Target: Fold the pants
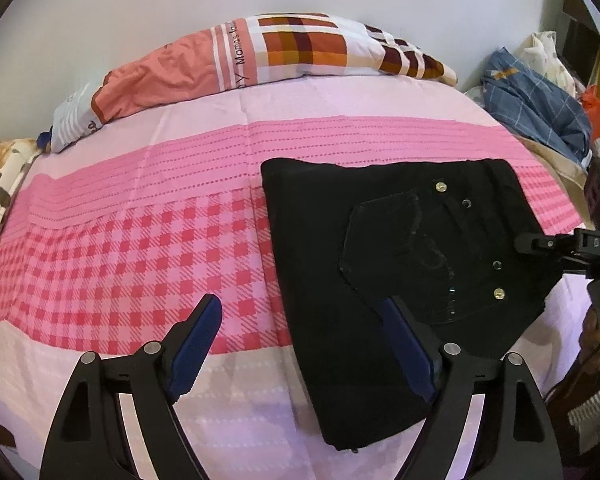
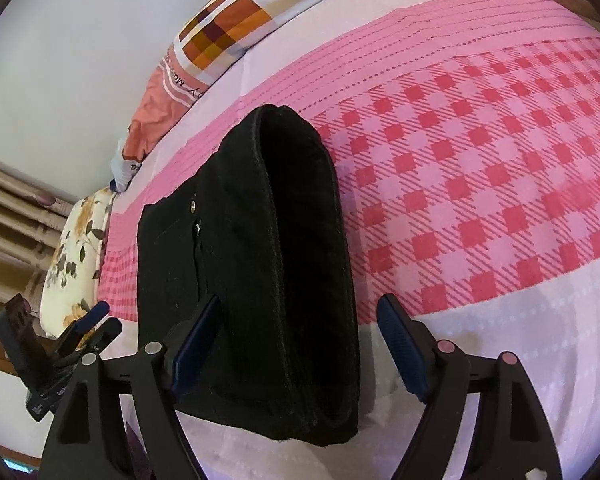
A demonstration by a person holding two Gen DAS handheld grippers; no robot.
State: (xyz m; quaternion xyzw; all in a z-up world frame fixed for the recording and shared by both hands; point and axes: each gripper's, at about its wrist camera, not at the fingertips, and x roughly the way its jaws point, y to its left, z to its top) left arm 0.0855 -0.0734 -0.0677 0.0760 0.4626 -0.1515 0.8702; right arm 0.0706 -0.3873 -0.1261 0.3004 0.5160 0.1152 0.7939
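Note:
The black pants (image 1: pixel 400 220) lie folded into a compact rectangle on the pink checked bedspread (image 1: pixel 140 240), back pocket and metal rivets facing up. My left gripper (image 1: pixel 300 312) hovers open over their near left edge, one blue pad above the cloth and the other above the bedspread. In the right wrist view the pants (image 2: pixel 260 240) show a rounded fold along their right side. My right gripper (image 2: pixel 300 308) is open across that fold, its pads clear of the cloth. Neither gripper holds anything.
A patchwork pillow (image 1: pixel 280 52) lies against the white wall at the far side of the bed. A floral cushion (image 2: pixel 76 240) sits at one end. Blue checked fabric and other clothes (image 1: pixel 540 108) are piled beyond the bed's right end.

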